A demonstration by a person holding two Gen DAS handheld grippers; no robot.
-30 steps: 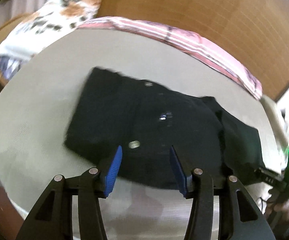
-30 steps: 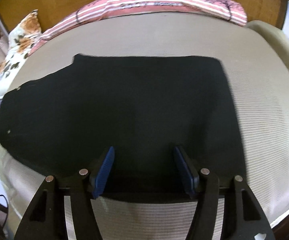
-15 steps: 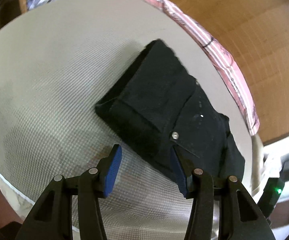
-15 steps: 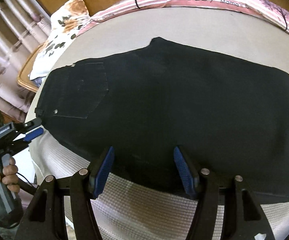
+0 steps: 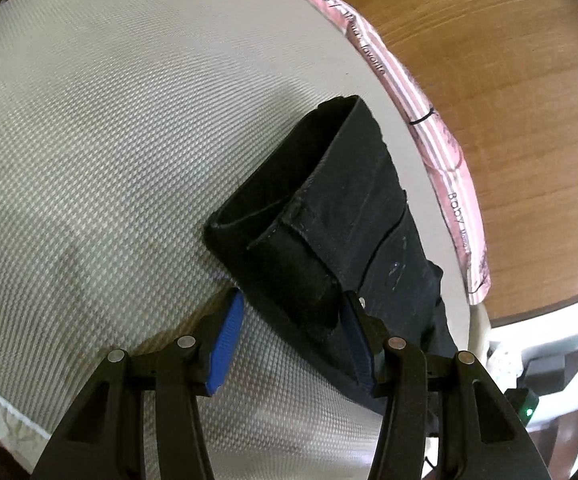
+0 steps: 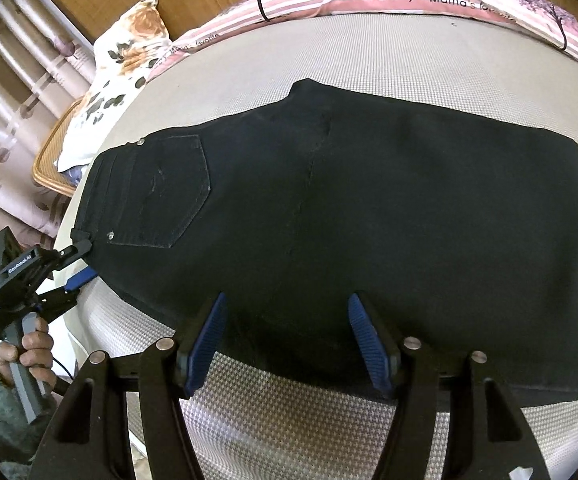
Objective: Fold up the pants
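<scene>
The pants (image 6: 369,220) are black and lie flat on the mattress (image 6: 369,432), already folded lengthwise and w/ the legs doubled over. The waistband end is toward the left edge of the mattress; the fold end is toward the right edge.

The left gripper (image 5: 293,336) is at the near waist corner. Its jaws are about half open, w/ the waistband corner between the blue pads, but the pads do not press on it yet. The right gripper (image 6: 285,340) hovers over the near long edge, jaws also half open and holding nothing; the cloth is under it, not in it.

Step in hand, as I judge: positioning for the next cross fold. Next move needs both grippers to close on the near edge, taking all layers, then to lift and carry it over evenly. A risk is that only the top layer is caught.

Beyond the far edge is a pink pillow (image 6: 429,0).
</scene>
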